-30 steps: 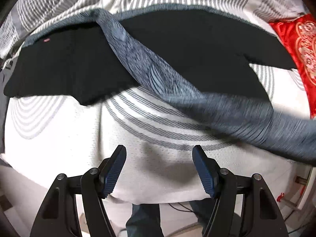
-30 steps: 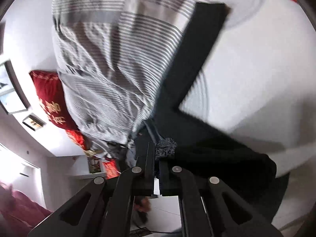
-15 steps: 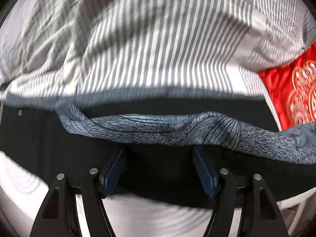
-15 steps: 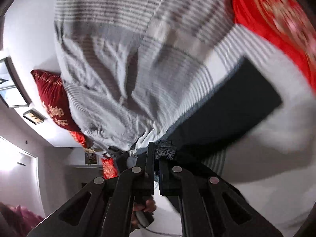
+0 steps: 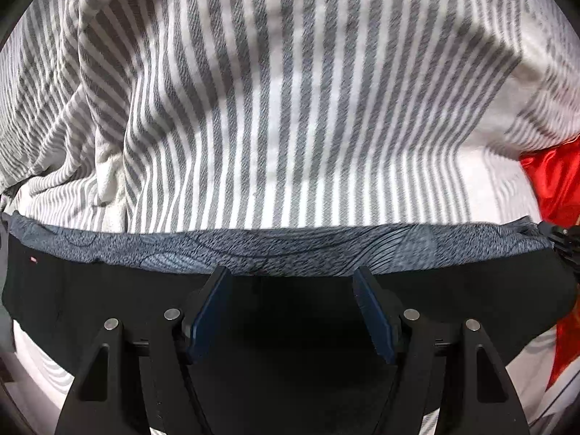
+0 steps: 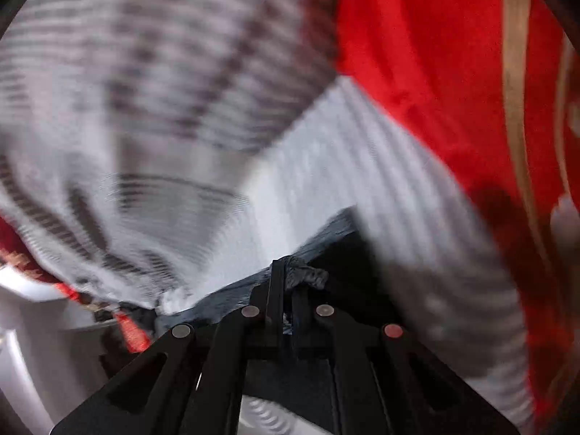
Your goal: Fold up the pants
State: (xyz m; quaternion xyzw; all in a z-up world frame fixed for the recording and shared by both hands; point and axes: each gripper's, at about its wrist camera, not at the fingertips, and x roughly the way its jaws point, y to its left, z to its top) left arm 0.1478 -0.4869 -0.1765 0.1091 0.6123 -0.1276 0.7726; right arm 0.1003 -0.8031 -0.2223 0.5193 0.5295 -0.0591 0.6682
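Observation:
Black pants (image 5: 108, 290) lie in a long band across the bed, with their grey-blue patterned inner side (image 5: 290, 250) turned up along the far edge. My left gripper (image 5: 291, 286) hovers open over the middle of the black cloth, just short of that grey strip, with nothing pinched between its blue pads (image 5: 206, 311). My right gripper (image 6: 286, 272) is shut on a bunched end of the grey patterned fabric (image 6: 308, 275), and black pants cloth (image 6: 348, 261) lies just beyond it. The right wrist view is heavily blurred.
A rumpled grey-and-white striped quilt (image 5: 290, 90) fills the bed beyond the pants. A red pillow (image 5: 554, 181) with gold trim lies at the right (image 6: 435, 72). White sheet with grey arcs (image 5: 32, 362) shows at the near edge.
My left gripper moved from the bed's near edge to above the pants. The grey strip went from slanting across the pants to lying along their far edge. My right gripper swung down toward the red pillow, still pinching fabric.

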